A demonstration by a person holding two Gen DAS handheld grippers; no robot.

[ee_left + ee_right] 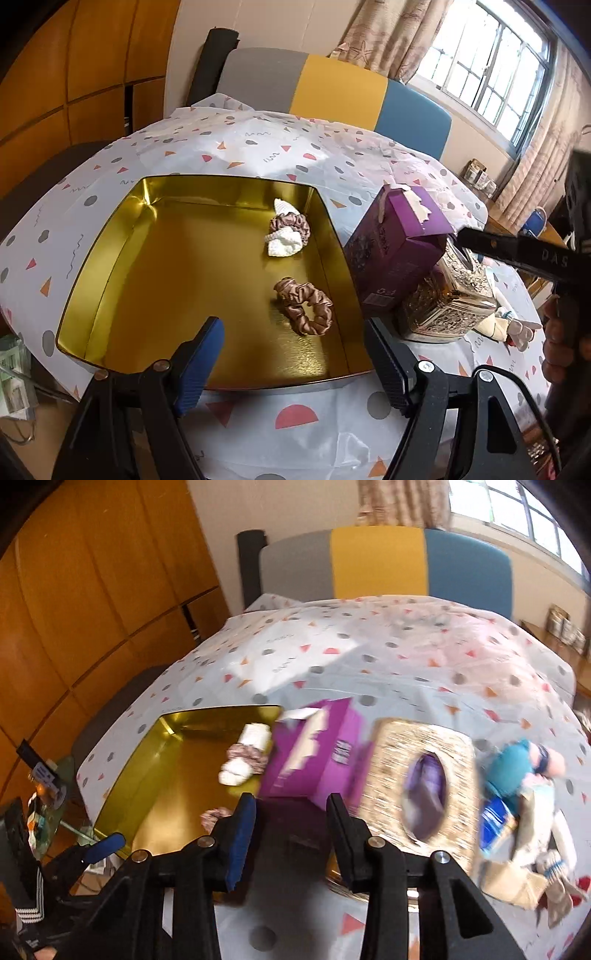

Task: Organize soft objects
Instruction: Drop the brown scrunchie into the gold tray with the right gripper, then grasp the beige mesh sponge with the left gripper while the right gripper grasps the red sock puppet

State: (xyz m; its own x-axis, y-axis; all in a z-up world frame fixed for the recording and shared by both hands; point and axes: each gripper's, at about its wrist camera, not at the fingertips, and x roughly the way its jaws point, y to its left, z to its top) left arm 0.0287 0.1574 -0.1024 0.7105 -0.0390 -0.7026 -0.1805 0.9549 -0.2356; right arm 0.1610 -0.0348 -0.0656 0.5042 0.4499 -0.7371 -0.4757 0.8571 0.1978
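A gold tin tray (110,251) lies on the patterned tablecloth. In it lie a brown satin scrunchie (304,306) and a white knitted piece wrapped with a mauve scrunchie (287,233). My left gripper (295,354) is open and empty, just above the tray's near edge. My right gripper (291,830) is open and empty above the purple box (317,760); this view is blurred. The tray (155,775) and the white piece (245,755) show at its left. Soft toys, one teal (517,764), lie at the right.
A purple carton (395,247) and an ornate gold tissue box (447,302) stand right of the tray. The right gripper's black body (517,251) reaches in from the right. A small plush (509,325) lies behind the tissue box. A grey, yellow and blue chair back (332,88) stands beyond the table.
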